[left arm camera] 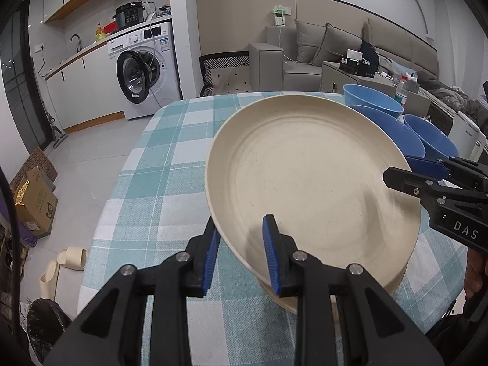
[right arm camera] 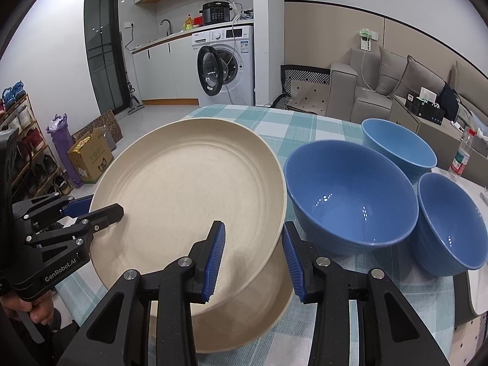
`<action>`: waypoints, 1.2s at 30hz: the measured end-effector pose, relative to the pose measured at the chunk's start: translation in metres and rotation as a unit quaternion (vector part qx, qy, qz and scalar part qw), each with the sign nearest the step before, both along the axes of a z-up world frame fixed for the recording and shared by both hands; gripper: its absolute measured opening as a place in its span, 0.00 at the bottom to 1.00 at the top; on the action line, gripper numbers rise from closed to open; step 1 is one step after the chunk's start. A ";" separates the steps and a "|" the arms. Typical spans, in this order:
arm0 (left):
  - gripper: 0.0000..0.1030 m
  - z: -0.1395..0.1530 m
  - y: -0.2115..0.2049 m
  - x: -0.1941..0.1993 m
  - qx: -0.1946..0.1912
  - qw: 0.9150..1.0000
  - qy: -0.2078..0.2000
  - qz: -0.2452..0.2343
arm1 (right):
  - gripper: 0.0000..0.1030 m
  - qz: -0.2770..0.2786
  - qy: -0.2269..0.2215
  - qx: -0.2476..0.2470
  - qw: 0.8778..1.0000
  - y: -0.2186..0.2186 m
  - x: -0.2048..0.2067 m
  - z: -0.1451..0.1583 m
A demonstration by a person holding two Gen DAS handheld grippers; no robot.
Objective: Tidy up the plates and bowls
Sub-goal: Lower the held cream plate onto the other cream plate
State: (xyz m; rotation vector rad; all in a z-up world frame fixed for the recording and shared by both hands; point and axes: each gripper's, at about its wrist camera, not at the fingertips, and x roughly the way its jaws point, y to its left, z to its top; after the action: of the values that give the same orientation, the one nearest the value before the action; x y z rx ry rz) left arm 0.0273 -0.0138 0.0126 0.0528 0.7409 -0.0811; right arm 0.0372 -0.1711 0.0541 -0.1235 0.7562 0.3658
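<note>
A cream plate (left arm camera: 308,183) (right arm camera: 189,189) is held tilted above a second cream plate (right arm camera: 244,326) that lies on the checked tablecloth. My left gripper (left arm camera: 241,253) straddles the upper plate's near left rim, with a gap between its blue pads and the rim. My right gripper (right arm camera: 253,259) straddles the plate's right rim, also with a gap. Each gripper shows in the other's view, the right one (left arm camera: 427,177) and the left one (right arm camera: 85,210). Three blue bowls (right arm camera: 350,195) (right arm camera: 399,149) (right arm camera: 451,222) stand upright to the right of the plates.
The table (left arm camera: 158,183) carries a teal and white checked cloth. A plastic bottle (right arm camera: 462,155) stands at the far right edge. A washing machine (left arm camera: 146,70), a sofa (left arm camera: 320,52) and boxes on the floor (left arm camera: 33,201) lie beyond the table.
</note>
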 end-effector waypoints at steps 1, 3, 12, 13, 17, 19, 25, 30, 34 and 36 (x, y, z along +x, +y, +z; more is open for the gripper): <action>0.25 -0.001 -0.001 -0.001 0.001 1.000 0.001 -0.001 | 0.38 0.000 0.001 0.000 1.000 -0.001 -0.001 -0.002; 0.25 -0.004 -0.004 -0.003 0.002 1.000 0.002 -0.005 | 0.38 -0.002 0.003 -0.001 1.000 -0.004 -0.003 -0.006; 0.25 -0.014 -0.010 -0.009 0.009 1.000 0.011 -0.013 | 0.38 -0.004 0.019 -0.013 1.000 -0.007 -0.010 -0.021; 0.25 -0.015 -0.010 -0.009 0.009 1.000 0.013 -0.014 | 0.38 -0.004 0.020 -0.013 1.000 -0.008 -0.011 -0.022; 0.25 -0.015 -0.011 -0.007 0.013 1.000 0.015 -0.015 | 0.38 -0.006 0.022 -0.016 1.000 -0.007 -0.012 -0.026; 0.25 -0.017 -0.013 -0.007 0.016 1.000 0.016 -0.018 | 0.38 -0.009 0.025 -0.021 0.999 -0.008 -0.012 -0.030; 0.26 -0.023 -0.016 -0.003 0.018 0.999 0.027 -0.026 | 0.38 -0.010 0.031 -0.031 0.999 -0.009 -0.009 -0.035; 0.26 -0.029 -0.016 -0.002 0.015 0.999 0.034 -0.028 | 0.38 -0.010 0.039 -0.039 0.998 -0.008 -0.007 -0.041; 0.26 -0.032 -0.017 -0.001 0.013 0.999 0.039 -0.028 | 0.38 -0.008 0.043 -0.042 0.998 -0.009 -0.005 -0.044; 0.26 -0.034 -0.017 0.000 0.013 0.999 0.043 -0.030 | 0.39 -0.007 0.045 -0.046 0.998 -0.008 -0.005 -0.045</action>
State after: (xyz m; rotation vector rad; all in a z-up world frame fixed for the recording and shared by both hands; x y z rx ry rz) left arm 0.0275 -0.0308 -0.0215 0.0964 0.8261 -0.1323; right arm 0.0327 -0.1794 0.0089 -0.1890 0.8636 0.3256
